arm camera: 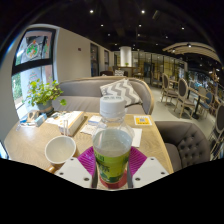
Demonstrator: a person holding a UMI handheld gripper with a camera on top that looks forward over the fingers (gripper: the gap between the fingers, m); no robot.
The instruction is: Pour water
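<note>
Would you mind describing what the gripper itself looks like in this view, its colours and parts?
The gripper shows two pale, whitish fingers at the bottom of the view, blocky and angled inward. Each bears a magenta pad on its inner face. No cables, markings, hand or sleeve can be seen.

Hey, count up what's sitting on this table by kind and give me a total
Bottles: 1, the bottle held between the gripper fingers
Cups: 1, the white cup
Potted plants: 1, the potted plant
Total: 3
</note>
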